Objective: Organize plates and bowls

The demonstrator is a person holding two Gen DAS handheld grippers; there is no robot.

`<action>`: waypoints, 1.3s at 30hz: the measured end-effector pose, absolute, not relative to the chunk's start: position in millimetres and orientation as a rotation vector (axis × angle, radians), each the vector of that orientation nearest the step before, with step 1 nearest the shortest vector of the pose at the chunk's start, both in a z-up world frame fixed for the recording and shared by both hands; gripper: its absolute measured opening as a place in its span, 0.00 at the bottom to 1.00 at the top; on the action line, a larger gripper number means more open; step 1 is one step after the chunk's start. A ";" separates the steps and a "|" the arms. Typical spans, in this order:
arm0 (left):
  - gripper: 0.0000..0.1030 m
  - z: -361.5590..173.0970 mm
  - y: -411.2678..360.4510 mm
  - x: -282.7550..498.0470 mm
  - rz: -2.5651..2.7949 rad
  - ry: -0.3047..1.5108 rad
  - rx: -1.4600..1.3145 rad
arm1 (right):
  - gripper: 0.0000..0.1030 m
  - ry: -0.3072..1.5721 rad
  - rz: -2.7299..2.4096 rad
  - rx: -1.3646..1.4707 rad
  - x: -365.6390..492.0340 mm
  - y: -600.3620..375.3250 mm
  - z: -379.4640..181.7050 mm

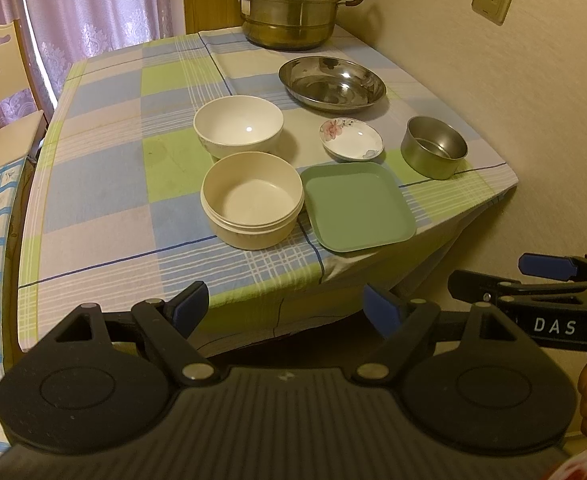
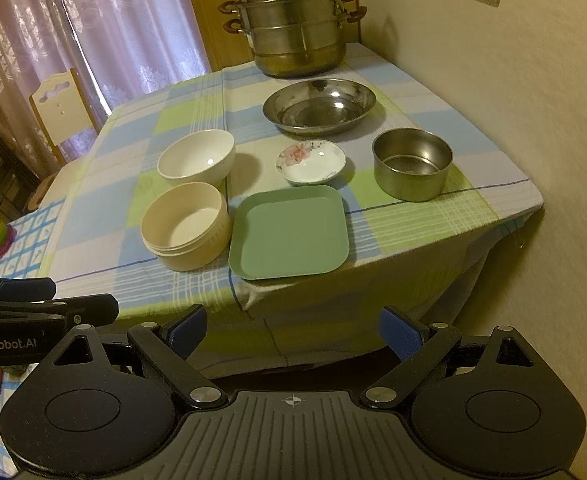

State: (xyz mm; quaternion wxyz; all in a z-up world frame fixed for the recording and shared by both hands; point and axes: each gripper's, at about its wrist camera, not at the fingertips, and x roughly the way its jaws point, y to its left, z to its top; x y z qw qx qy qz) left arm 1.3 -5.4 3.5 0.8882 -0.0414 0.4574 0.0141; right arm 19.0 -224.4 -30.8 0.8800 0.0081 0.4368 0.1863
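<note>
Both the left gripper (image 1: 285, 304) and the right gripper (image 2: 293, 330) hang short of the table edge, fingers spread wide, holding nothing. The green square plate (image 2: 289, 232) lies nearest, beside the cream tub (image 2: 185, 226); the floral saucer (image 2: 311, 160) and steel bowl (image 2: 411, 168) stand apart behind. Recommended: take the plate's near rim squarely, since it overhangs the cloth edge and may tip.
</note>
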 end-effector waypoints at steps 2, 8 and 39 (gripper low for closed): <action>0.81 3.5 -4.9 1.1 0.029 0.951 -0.087 | 0.90 0.910 0.388 0.017 19.8 -224.4 -30.3; 0.81 6.0 -5.8 1.3 0.029 0.950 -0.087 | 0.90 0.909 0.387 0.017 19.2 -224.1 -30.1; 0.81 5.4 -5.6 0.7 0.029 0.949 -0.091 | 0.90 0.905 0.387 0.014 20.7 -223.8 -29.4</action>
